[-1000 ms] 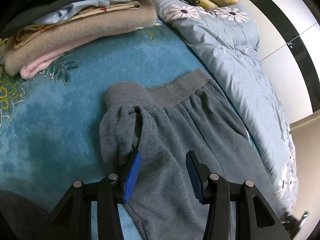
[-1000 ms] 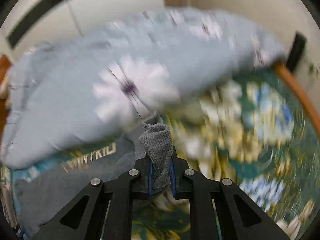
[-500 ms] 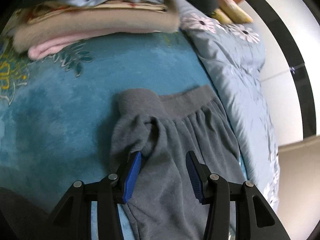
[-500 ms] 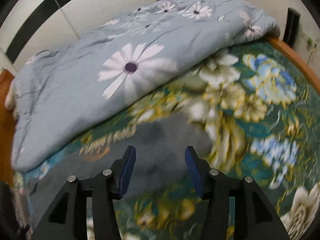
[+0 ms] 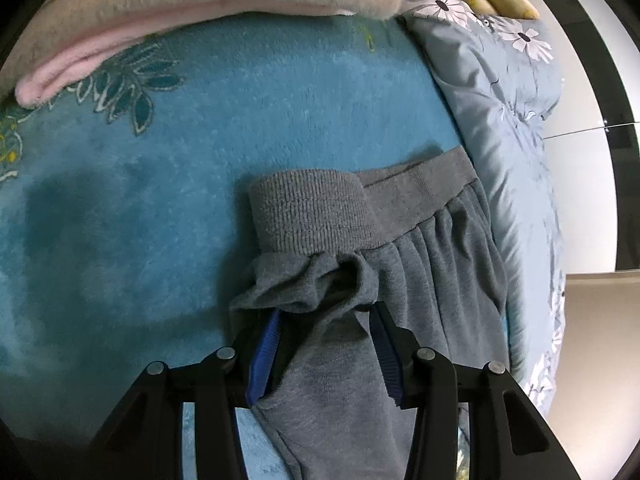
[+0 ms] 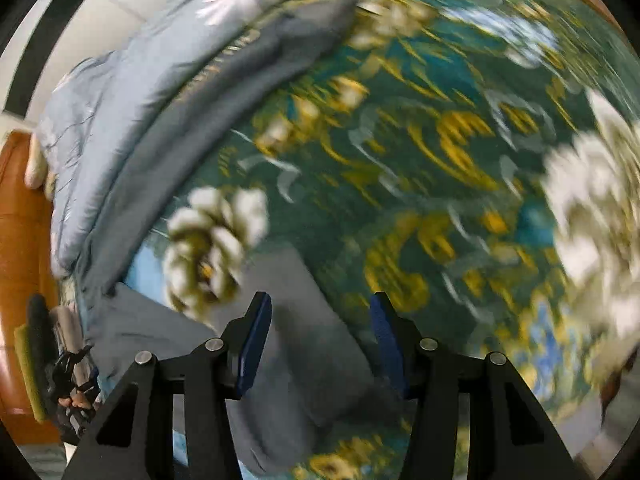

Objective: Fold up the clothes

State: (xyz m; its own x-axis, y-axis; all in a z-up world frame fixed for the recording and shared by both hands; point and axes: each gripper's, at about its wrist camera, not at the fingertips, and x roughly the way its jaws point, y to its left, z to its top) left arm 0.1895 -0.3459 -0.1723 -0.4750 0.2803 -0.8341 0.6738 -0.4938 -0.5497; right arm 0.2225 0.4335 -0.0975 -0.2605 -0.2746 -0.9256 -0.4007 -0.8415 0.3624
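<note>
Grey sweatpants (image 5: 432,280) lie on the blue floral blanket (image 5: 200,184), waistband away from me, with a ribbed leg cuff (image 5: 312,208) folded up onto it. My left gripper (image 5: 324,336) is open, its blue pads straddling a bunched fold of the pants just below the cuff. In the blurred right wrist view my right gripper (image 6: 320,332) is open and empty above a grey stretch of the pants (image 6: 304,344); another grey part (image 6: 240,76) lies along the duvet edge.
A stack of folded clothes, beige and pink at the bottom (image 5: 168,12), sits at the blanket's far left. A light blue daisy-print duvet (image 5: 512,128) runs along the right side. An orange wooden bed frame (image 6: 20,240) is at the right view's left.
My right gripper let go of the grey cuff, opened and swung away over the blanket. My left gripper moved forward, so a fold of the pants now sits between its open pads.
</note>
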